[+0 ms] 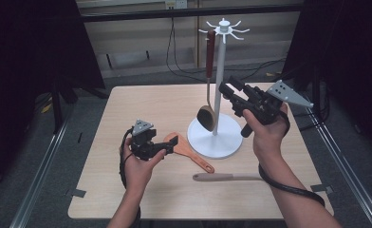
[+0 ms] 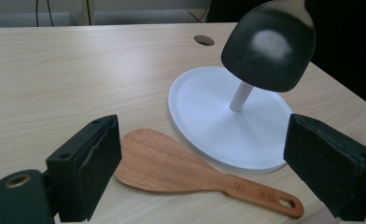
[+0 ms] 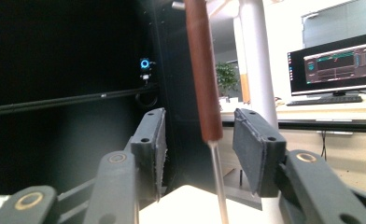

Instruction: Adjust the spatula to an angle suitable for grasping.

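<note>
High view, near to far: a tan spatula (image 1: 227, 177) lies flat at the bench (image 1: 141, 104) front edge, left gripper (image 1: 171, 144) sits low beside the wooden paddle (image 1: 190, 152), fingers (image 2: 97, 163) spread wide and empty with the paddle blade on the bench between them. Behind it the white stand (image 1: 216, 135) carries a ladle (image 1: 208, 80) hanging from a top hook, bowl just above the base. Right gripper (image 1: 227, 90) is raised beside the pole, fingers (image 3: 249, 149) open either side of the ladle's brown handle, not touching it.
</note>
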Tool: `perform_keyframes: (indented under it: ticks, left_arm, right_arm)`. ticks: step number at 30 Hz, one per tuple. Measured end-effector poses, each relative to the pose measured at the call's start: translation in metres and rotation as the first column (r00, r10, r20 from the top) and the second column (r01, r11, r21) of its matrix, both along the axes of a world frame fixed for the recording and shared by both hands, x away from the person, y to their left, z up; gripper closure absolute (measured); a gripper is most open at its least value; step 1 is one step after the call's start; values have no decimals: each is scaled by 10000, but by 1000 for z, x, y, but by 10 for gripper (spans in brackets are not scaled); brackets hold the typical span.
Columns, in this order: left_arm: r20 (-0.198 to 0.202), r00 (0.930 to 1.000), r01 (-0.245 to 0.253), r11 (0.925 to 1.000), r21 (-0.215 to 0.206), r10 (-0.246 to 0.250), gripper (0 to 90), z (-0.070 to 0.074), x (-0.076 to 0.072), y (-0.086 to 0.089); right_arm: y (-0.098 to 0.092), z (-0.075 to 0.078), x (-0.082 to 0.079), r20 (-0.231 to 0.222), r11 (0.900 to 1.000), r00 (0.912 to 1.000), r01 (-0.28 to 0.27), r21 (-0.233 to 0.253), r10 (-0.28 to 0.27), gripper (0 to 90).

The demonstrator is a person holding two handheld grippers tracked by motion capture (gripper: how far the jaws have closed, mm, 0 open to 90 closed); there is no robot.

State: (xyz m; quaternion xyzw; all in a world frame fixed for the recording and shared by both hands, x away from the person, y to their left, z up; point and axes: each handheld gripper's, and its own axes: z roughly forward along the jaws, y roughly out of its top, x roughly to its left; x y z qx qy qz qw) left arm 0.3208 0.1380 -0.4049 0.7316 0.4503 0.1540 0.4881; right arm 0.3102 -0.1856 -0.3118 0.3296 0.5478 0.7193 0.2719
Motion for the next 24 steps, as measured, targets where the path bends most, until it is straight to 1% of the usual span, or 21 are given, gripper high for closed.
perform_keyframes:
  ticks: [2,4,9,12,15,17,19,20,21,22,23,24]
  left_arm:
    - [2,10000,-22,10000,37,22,112,0,0,-1]
    - [-44,10000,-35,10000,-21,35,112,-1,0,-1]
    - [-51,10000,-54,10000,57,55,110,-2,0,-1]
    - [-68,10000,-60,10000,43,60,108,-2,0,-1]
    - [-58,10000,-52,10000,44,52,109,-2,0,-1]
    - [-60,10000,-48,10000,52,48,109,-2,0,-1]
    - [-78,9999,-80,10000,43,80,109,-2,0,-1]
    - [-85,10000,-8,9999,159,10,109,-2,0,0]
    - [-84,10000,-21,9999,131,22,109,-3,0,0]
    - [-96,10000,12,9998,194,-10,109,-3,0,0]
    - [-107,9999,-52,9999,140,54,109,-3,0,-1]
    - [-119,9999,-53,9999,135,54,109,-3,0,0]
  right_arm:
    - [-1,-5,-2,-79,9999,9999,-78,-86,77,513]
    - [-2,-9,-4,-157,9997,9997,-165,-155,163,496]
    - [-3,-23,-10,-454,9970,9977,-532,-565,507,474]
    - [-3,-32,-13,-659,9951,9965,-571,-803,519,469]
    - [-3,-41,-15,-871,9933,9944,-684,-930,604,461]
    - [-3,-48,-17,-995,9905,9933,-711,-1181,594,451]
    - [-3,-53,-18,-1091,9892,9921,-763,-1249,627,442]
    - [-3,-56,-18,-1123,9880,9915,-799,-1323,651,438]
    - [-3,-58,-19,-1191,9868,9906,-842,-1385,678,432]
    - [-3,-60,-20,-1243,9847,9897,-896,-1492,712,429]
    - [-3,-63,-20,-1286,9833,9889,-941,-1559,743,426]
    - [-2,-65,-21,-1411,9815,9863,-1076,-1582,854,422]
